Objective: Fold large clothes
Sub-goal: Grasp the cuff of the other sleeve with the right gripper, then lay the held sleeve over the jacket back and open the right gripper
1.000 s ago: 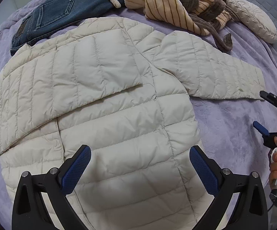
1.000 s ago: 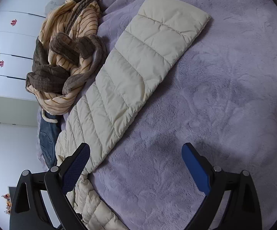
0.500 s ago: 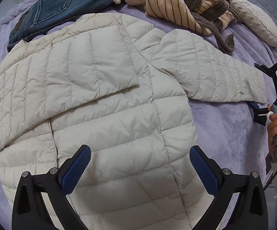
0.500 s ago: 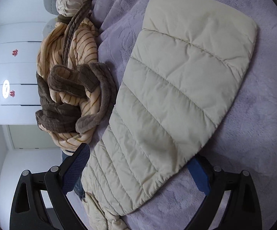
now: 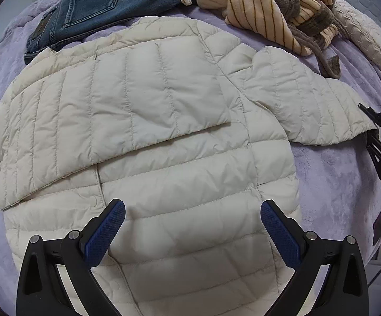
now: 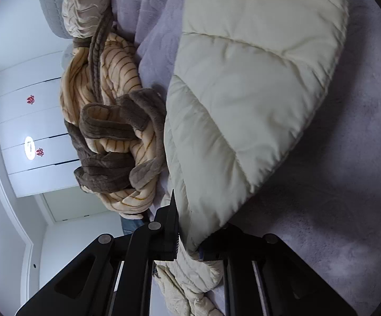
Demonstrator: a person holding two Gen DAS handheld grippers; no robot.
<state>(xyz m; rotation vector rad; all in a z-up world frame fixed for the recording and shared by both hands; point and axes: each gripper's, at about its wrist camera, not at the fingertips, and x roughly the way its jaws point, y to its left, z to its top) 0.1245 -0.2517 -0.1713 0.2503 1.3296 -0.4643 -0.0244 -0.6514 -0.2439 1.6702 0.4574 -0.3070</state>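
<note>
A cream quilted puffer jacket (image 5: 164,158) lies spread flat on the purple bedspread (image 5: 335,184). One sleeve is folded across its chest (image 5: 127,110); the other sleeve (image 5: 309,105) stretches out to the right. My left gripper (image 5: 192,226) is open and empty, hovering over the jacket's lower body. My right gripper (image 6: 190,239) is shut on the cuff end of the outstretched sleeve (image 6: 243,105), with the fabric pinched between the jaws. It also shows at the right edge of the left wrist view (image 5: 375,131).
Blue jeans (image 5: 98,13) lie beyond the jacket at the back left. A striped tan and brown fleece garment (image 5: 269,5) is heaped at the back. A cream knitted cushion (image 5: 369,39) lies at the back right. White wardrobe doors (image 6: 32,131) stand beyond the bed.
My right gripper moved in onto the sleeve's cuff and shut on it. My left gripper stayed open and drifted slightly over the jacket.
</note>
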